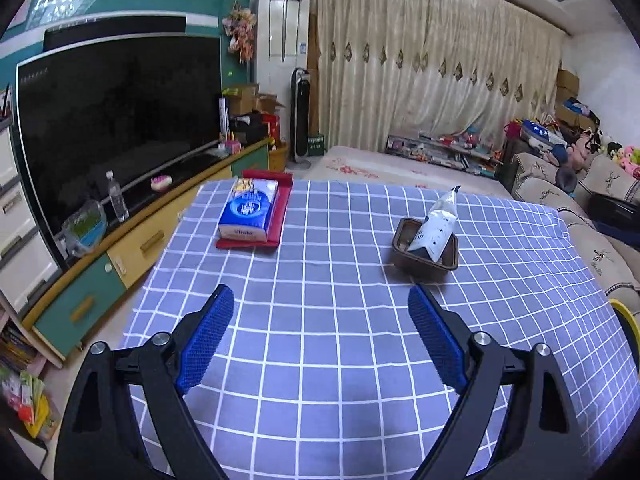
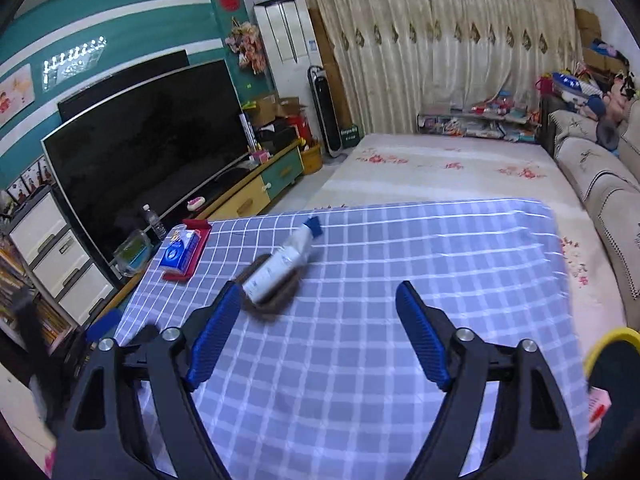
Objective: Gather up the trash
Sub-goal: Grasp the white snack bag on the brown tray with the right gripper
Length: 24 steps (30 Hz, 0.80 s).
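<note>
Item: white wrapper [image 1: 437, 226] [image 2: 280, 264], crumpled, with dark printing too small to read. It lies in a small brown basket [image 1: 404, 240] [image 2: 280, 300], lower end inside, long axis leaning up and away, with the twisted tip rising over the far rim. In the right wrist view it is blurred.

Left claw [image 1: 321, 340]: blue pads spread wide apart, holding and touching nothing, hovering over the surface [image 1: 340, 360] [image 2: 400, 260], which carries a blue-and-white checked cloth. The basket is ahead and to its right.

Right claw [image 2: 316, 328]: pads likewise wide apart and empty; the basket sits just beyond its left finger [image 2: 214, 332].

Further items: blue tissue pack [image 1: 250, 210] [image 2: 179, 251] on a red tray [image 1: 280, 216] [image 2: 196, 258] at the far left of the surface; its lettering is illegible. A television [image 1: 116, 120] [image 2: 148, 152] stands beyond on the left.
</note>
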### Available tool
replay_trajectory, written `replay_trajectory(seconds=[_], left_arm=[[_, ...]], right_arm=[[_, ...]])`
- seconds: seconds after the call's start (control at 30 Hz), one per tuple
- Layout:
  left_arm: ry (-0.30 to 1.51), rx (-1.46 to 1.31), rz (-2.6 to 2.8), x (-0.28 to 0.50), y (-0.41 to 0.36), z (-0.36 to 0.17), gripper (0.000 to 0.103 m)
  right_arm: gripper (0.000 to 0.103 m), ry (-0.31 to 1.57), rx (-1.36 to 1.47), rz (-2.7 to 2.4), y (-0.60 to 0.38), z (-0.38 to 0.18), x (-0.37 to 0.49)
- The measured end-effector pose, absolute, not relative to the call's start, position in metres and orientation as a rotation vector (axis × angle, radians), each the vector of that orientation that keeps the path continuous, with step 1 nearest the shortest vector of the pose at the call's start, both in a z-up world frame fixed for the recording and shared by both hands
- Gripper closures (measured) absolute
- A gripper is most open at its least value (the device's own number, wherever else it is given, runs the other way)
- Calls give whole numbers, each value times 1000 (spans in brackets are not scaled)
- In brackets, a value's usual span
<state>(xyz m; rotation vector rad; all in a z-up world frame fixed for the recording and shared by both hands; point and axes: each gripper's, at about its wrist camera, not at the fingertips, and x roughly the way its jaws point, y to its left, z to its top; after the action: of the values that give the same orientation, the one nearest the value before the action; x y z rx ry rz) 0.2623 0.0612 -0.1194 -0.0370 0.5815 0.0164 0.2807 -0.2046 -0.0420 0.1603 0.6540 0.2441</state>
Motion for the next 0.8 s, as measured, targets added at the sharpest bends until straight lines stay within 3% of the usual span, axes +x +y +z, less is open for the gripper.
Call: replay_trajectory(seconds=[0.2, 0.57, 0.8], left_arm=[[594, -50, -6, 262, 53, -119, 12], [627, -74, -39, 262, 50, -124, 12], [637, -83, -52, 260, 47, -127, 12]], right_arm=[[36, 745, 191, 221, -172, -71, 350], [38, 865, 226, 134, -150, -103, 425], [55, 900, 235, 71, -140, -123, 435]])
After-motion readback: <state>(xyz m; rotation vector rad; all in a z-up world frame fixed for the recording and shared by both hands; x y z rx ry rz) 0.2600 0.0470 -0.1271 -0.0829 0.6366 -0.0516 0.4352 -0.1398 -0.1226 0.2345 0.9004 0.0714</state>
